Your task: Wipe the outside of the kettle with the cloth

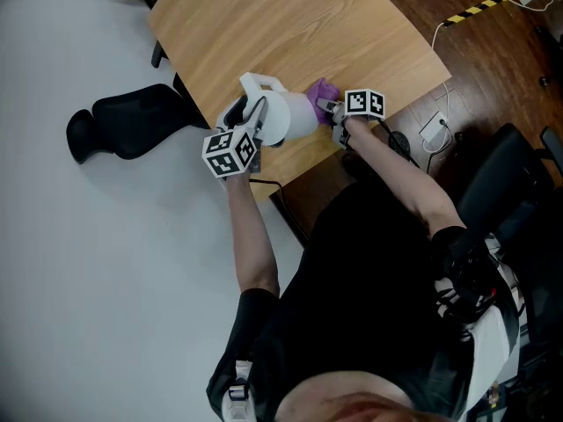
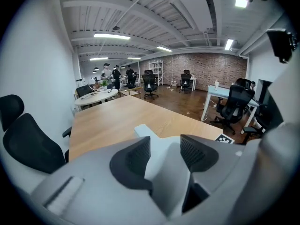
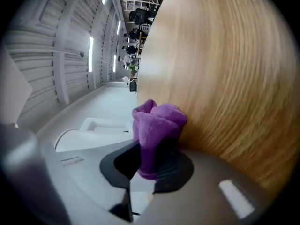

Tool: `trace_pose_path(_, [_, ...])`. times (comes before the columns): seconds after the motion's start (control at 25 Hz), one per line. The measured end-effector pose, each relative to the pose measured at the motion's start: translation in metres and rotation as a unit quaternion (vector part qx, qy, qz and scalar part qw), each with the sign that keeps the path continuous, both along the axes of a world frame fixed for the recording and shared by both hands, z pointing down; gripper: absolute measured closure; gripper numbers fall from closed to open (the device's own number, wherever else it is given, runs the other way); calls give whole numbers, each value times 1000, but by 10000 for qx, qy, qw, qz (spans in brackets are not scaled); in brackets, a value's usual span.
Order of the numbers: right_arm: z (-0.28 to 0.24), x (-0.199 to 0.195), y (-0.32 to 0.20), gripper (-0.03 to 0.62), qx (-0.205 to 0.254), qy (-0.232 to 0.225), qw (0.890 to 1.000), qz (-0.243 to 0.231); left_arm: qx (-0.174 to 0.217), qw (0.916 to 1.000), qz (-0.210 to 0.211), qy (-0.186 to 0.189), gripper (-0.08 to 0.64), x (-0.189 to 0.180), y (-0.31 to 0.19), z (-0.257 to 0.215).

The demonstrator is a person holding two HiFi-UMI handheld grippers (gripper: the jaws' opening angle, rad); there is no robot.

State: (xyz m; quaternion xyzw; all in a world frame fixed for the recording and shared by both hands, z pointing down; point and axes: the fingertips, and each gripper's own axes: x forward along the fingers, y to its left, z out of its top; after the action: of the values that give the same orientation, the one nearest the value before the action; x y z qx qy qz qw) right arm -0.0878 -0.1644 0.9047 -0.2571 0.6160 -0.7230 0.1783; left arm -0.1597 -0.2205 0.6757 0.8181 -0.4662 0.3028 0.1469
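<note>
A white kettle (image 1: 280, 112) stands on the wooden table (image 1: 290, 25) close to its near edge. My left gripper (image 1: 249, 112) is at the kettle's handle side. In the left gripper view its jaws stand apart around the white handle (image 2: 161, 149) of the kettle, and the dark pads (image 2: 133, 158) do not clearly press on it. My right gripper (image 1: 332, 111) is shut on a bunched purple cloth (image 1: 321, 90), held against the kettle's other side. In the right gripper view the cloth (image 3: 157, 123) sticks up out of the right gripper (image 3: 151, 165), with the kettle (image 3: 93, 135) just to its left.
A black office chair (image 1: 132, 121) stands on the pale floor left of the table. Another black chair (image 1: 519, 174) is at the right, over a wood floor with a white cable and plug (image 1: 435, 130). A dark cable (image 1: 268, 183) runs off the table's near edge.
</note>
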Motion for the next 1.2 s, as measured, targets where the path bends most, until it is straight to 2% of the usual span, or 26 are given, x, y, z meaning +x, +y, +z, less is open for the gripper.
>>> trace_pose_path(0.12, [-16,-4,8,540,156,71,9994,-292,-133,9980,609,64,163,7,-3,2])
trace_pose_path(0.24, [-30,-6,26,540,196,7,9986,-490,-372,9875,1520,173,160,21,-1,1])
trace_pose_path(0.32, [-76,8,28,540,587,-414,9973,-179,-486,9807,1880,234,160,27,2,-1])
trace_pose_path(0.36, [-119,19,22,540,1036,-752,9917,115,-485,9788,1978,241,160,29,3,-3])
trace_pose_path(0.44, [-216,39,7,541,2205,-1313,9648,565,-379,9765,2109,238,161,33,3,-6])
trace_pose_path(0.48, [-248,42,3,541,2618,-1408,9527,638,-313,9755,2165,241,161,35,4,-6])
trace_pose_path(0.52, [-258,40,0,540,2717,-1407,9498,650,-262,9744,2221,240,163,38,6,-6])
trace_pose_path(0.56, [-250,37,-2,538,2587,-1375,9538,660,-233,9733,2271,232,164,41,7,-4])
trace_pose_path(0.64, [-202,33,-4,540,2050,-1221,9686,700,-226,9708,2379,215,166,46,10,-2])
trace_pose_path(0.76, [-92,18,5,540,871,-639,9927,528,-291,9623,2696,203,163,52,19,-5])
trace_pose_path(0.84, [-32,11,11,540,281,-300,9987,300,-336,9565,2892,202,163,56,25,-5])
trace_pose_path(0.88, [-14,11,13,540,188,-134,9996,151,-343,9549,2942,201,163,58,26,-5])
trace_pose_path(0.96, [-4,12,17,538,211,88,9996,-139,-286,9571,2877,215,155,61,27,-5])
trace_pose_path(1.04, [-24,20,20,538,369,85,9989,-282,-151,9684,2477,242,144,59,27,-11])
trace_pose_path(1.08, [-48,27,18,538,599,-55,9979,-230,-88,9762,2155,246,138,56,26,-15])
trace_pose_path(1.12, [-83,36,13,538,988,-295,9946,-100,-35,9835,1795,240,138,51,26,-19])
trace_pose_path(1.16, [-127,45,7,538,1510,-585,9868,50,0,9892,1445,239,136,46,26,-22])
trace_pose_path(1.2, [-171,52,2,538,2076,-839,9745,144,11,9931,1149,252,126,43,27,-23])
